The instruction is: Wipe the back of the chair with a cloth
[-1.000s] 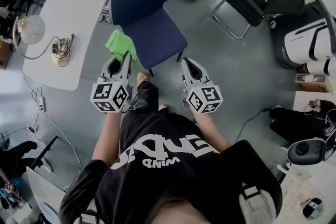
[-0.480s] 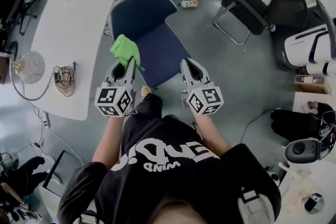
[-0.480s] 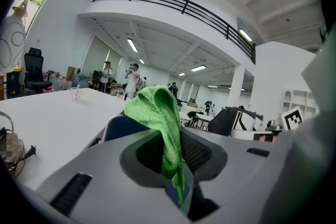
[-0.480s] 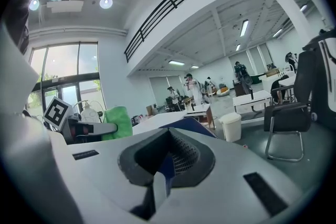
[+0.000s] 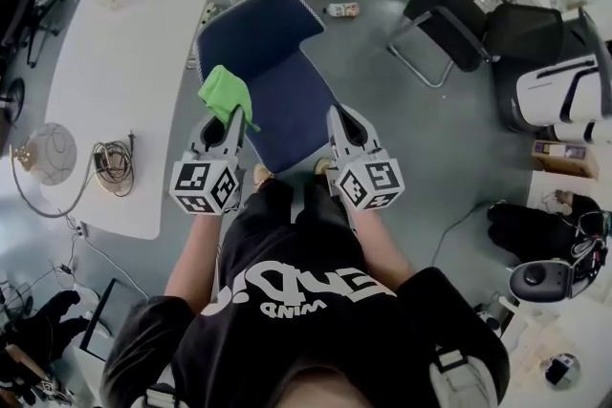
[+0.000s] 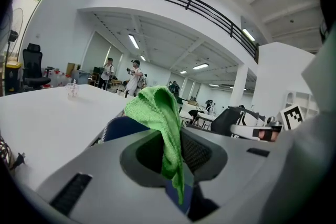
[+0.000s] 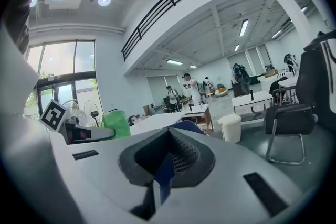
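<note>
Green cloth [image 6: 157, 113] | pinched in left claw [image 5: 234, 116] | right claw [image 5: 336, 116] closed, empty

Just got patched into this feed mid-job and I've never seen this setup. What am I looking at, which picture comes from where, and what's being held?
No robot arm here: a person holds hand-held tongs in each hand. The head view looks steeply down from a camera on the person's head; the other two views come from cameras riding on each pair, looking along its jaws. The left tongs are shut on a green cloth. The right tongs hold nothing, jaws together. The cubes with square markers are part of the tongs. Ahead stands a blue chair beside a long white table. The cloth is near the seat's edge, not yet on the backrest.
</note>
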`<state>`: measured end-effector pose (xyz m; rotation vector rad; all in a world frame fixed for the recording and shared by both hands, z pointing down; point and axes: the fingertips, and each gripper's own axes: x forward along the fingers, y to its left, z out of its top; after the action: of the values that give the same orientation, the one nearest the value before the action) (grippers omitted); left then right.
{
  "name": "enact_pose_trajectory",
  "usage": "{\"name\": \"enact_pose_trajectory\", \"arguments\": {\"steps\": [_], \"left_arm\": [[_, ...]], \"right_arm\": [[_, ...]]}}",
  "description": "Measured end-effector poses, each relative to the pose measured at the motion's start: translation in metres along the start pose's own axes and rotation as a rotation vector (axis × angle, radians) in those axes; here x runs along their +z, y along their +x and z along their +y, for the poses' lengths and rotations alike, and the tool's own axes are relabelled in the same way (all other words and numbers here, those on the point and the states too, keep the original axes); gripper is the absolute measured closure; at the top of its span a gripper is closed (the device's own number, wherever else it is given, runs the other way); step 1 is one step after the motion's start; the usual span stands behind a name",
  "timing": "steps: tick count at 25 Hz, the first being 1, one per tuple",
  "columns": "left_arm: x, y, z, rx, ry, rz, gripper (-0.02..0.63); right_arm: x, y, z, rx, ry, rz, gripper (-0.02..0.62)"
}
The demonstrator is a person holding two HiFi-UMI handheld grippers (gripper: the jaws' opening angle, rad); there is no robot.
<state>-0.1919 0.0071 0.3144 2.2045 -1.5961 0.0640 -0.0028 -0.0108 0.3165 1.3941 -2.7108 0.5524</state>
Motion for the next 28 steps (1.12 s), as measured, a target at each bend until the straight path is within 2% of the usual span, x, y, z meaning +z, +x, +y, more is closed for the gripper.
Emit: {"name": "enact_pose_trajectory", "arguments": {"steps": [7, 14, 21, 25, 28], "left_arm": [[-0.003, 0.037, 0.018, 0.072, -0.012, -0.036, 0.535], [-0.011, 0.063, 0.044, 0.161, -0.034, -0.065, 0.535], [-0.032, 0.093, 0.088, 0.275, -0.017, -0.063, 0.534], [-0.039, 0.097, 0.120, 0.357, -0.035, -0.091, 0.534], [-0.046, 0.103, 0.133, 0.388, -0.033, -0.120, 0.534]], "right_arm": [[0.004, 0.048, -0.032, 0.051, -0.001, 0.000, 0.598], [-0.010, 0.091, -0.047, 0.121, -0.028, 0.026, 0.598], [-0.042, 0.134, -0.064, 0.190, -0.008, 0.074, 0.598], [-0.061, 0.153, -0.063, 0.217, 0.019, 0.088, 0.598], [-0.074, 0.164, -0.062, 0.248, 0.015, 0.096, 0.598]]}}
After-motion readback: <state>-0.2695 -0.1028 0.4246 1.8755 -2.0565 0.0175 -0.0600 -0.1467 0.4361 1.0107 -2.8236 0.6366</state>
